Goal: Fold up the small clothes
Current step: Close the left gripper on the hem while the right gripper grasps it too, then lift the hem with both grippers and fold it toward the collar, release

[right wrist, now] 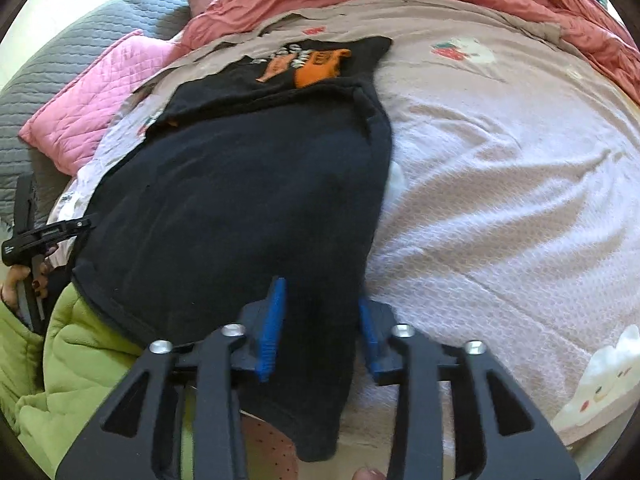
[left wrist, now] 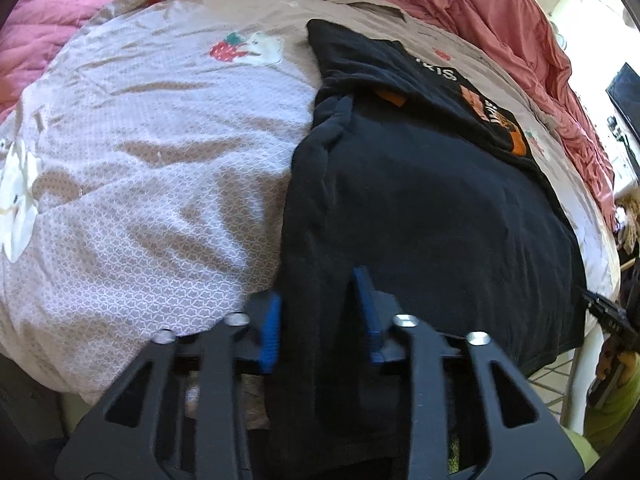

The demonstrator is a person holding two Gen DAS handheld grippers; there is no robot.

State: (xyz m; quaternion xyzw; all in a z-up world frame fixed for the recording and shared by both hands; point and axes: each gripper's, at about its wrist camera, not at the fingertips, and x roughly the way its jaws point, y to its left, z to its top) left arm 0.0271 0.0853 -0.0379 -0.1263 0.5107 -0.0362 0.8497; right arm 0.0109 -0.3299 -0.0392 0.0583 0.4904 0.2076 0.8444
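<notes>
The black T-shirt (left wrist: 420, 208) lies spread on the bed, on the beige & white patterned bedspread (left wrist: 160, 160), w/ its near hem hanging a bit over the bed's front edge. The far part is folded over, so an orange & white print (left wrist: 492, 116) shows at the top, plus a small orange tag (left wrist: 394, 98) just below the fold. One long side is bunched into a rolled ridge (left wrist: 332, 120) running toward the near end.

Left gripper (left wrist: 320, 312) is at the near hem, on the shirt's left corner. Its blue pads (left wrist: 270, 328) are clenched on the black cloth, which fills the gap betw. them. Right gripper (right wrist: 320, 320) is at the other near corner, also clamped on the shirt's hem; cloth droops down below its pads (right wrist: 274, 328) past the bed edge. Both point steeply down at the mattress.

From the right side view, the left gripper shows as a black tool at the shirt's far corner, w/ a hand (right wrist: 24, 284) around its handle. A green quilted cover (right wrist: 80, 368) sits below that corner.

Around the shirt: a strawberry & white animal patch (left wrist: 248, 48) on the bedspread, a salmon-red blanket (left wrist: 480, 8) heaped along the far side, a pink quilted pillow (right wrist: 92, 96) and a grey quilt (right wrist: 80, 40) beyond it. A white animal patch (right wrist: 600, 380) sits near the bedspread's front right.
</notes>
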